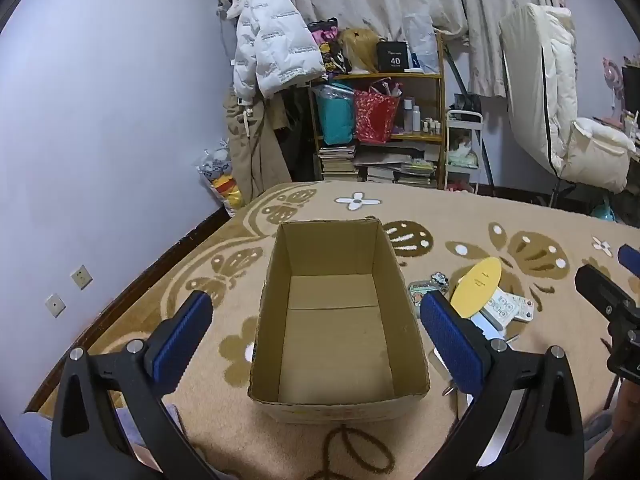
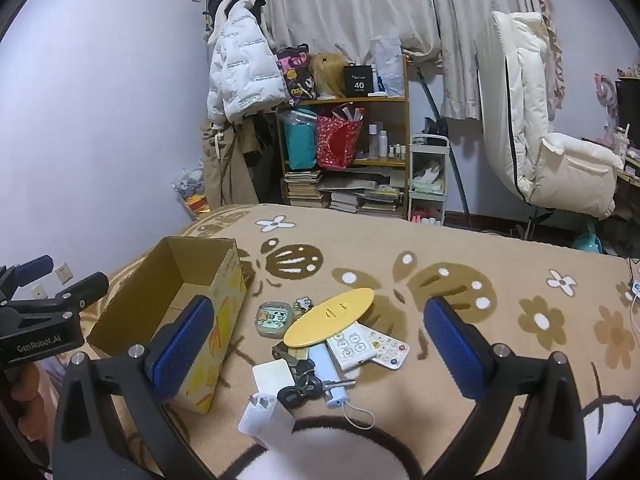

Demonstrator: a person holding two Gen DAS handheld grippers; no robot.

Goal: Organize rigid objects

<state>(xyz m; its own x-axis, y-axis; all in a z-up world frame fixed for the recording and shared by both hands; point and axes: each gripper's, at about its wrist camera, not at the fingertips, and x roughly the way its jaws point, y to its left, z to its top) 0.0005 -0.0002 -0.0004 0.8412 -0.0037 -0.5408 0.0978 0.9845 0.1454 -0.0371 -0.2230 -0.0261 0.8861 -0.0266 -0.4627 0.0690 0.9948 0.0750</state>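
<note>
Right gripper (image 2: 318,344) and left gripper (image 1: 316,324) both gape empty; nothing lies in the cardboard box (image 1: 276,300) yet. Next, likely close on the yellow oval disc (image 2: 330,316).

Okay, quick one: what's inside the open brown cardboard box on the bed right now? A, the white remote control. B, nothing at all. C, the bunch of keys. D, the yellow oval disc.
B: the open brown cardboard box shows only its bare floor, while the yellow oval disc, bunch of keys and white remote control lie on the blanket beside it.
</note>
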